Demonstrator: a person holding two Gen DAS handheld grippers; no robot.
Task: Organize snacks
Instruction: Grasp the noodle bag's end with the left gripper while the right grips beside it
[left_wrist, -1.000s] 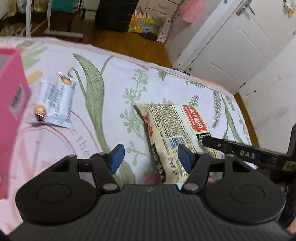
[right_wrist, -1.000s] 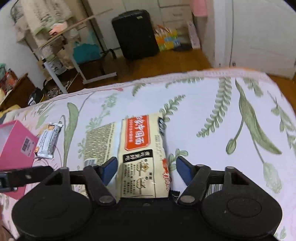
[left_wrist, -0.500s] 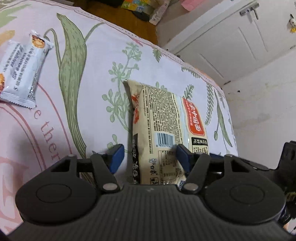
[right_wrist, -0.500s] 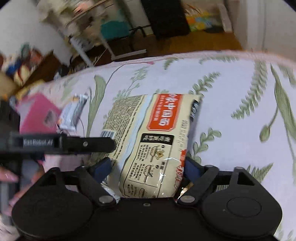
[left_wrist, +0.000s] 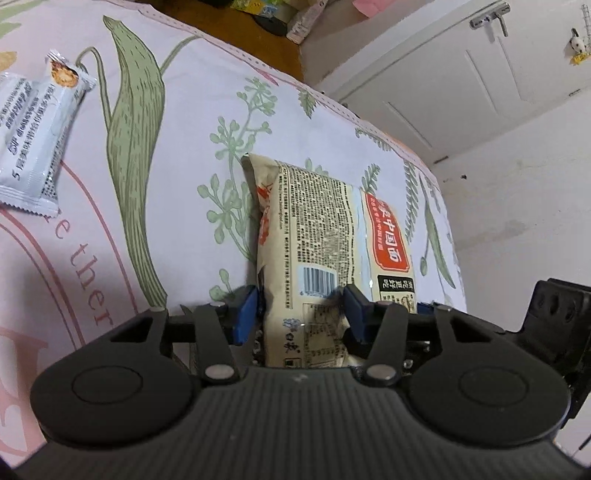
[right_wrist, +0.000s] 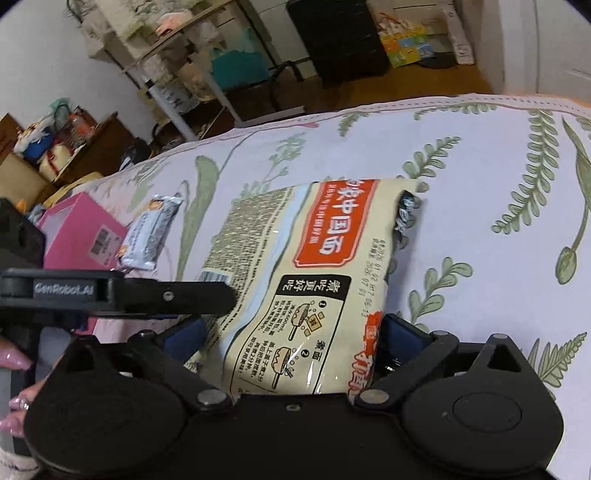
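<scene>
A beige noodle packet (left_wrist: 325, 240) with a red label lies flat on the floral bedsheet (left_wrist: 166, 221). My left gripper (left_wrist: 299, 314) is at the packet's near left corner. Its jaws are closing, one blue pad against the packet's left edge and the other pressing on its printed face. In the right wrist view the same noodle packet (right_wrist: 325, 280) lies between the wide jaws of my right gripper (right_wrist: 291, 332), which are opening, with the pads beside its edges. A black finger of the left gripper (right_wrist: 166, 293) reaches across from the left.
A small white snack bar (left_wrist: 33, 147) lies to the left of the noodle packet. In the right wrist view the snack bar (right_wrist: 151, 236) sits beside a pink box (right_wrist: 81, 236). A person's fingers (right_wrist: 14, 362) show at the lower left. The bed's far edge drops to a wooden floor with a black suitcase (right_wrist: 336, 37).
Both grippers came down onto the noodle packet. The left jaws narrowed around its left corner. The right jaws spread wide. The pink box slid out of the left wrist view.
</scene>
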